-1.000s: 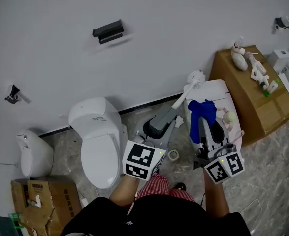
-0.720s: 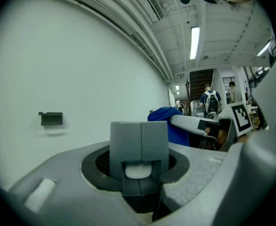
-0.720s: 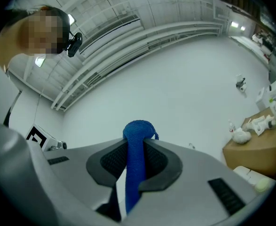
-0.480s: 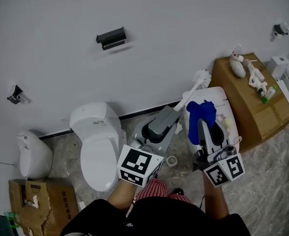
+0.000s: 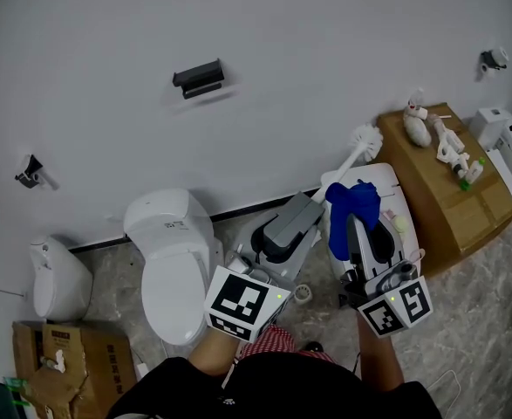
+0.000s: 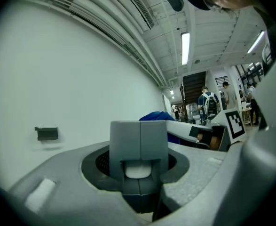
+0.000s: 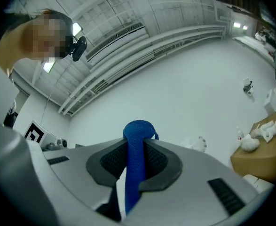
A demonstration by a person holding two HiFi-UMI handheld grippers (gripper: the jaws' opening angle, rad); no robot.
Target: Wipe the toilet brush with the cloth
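Left gripper (image 5: 280, 232) is clamped on the grey handle (image 6: 138, 144) of the toilet brush (image 5: 347, 160). It holds the brush out level, with the bristle head far-right, close to the wall (image 5: 325, 42) and just left of the cardboard box (image 5: 430, 182). Right gripper (image 5: 353, 227) is pinched on the blue cloth (image 5: 350, 201), which is bunched up and sticking out past the jaws, right beside the white shaft. I can't tell if they're touching yet. Risks: the brush is gripped at the very end of a long lever, so side load from wiping could twist the handle in the jaws or swing the head into the wall or box. The cloth is held by one narrow fold, so dragging it along the shaft could pull it out or wad it up without wrapping the shaft. Versus a second ago, both grippers are higher, the brush head has moved up and right toward the box corner, and the cloth sits closer to the shaft. Grips look unchanged.
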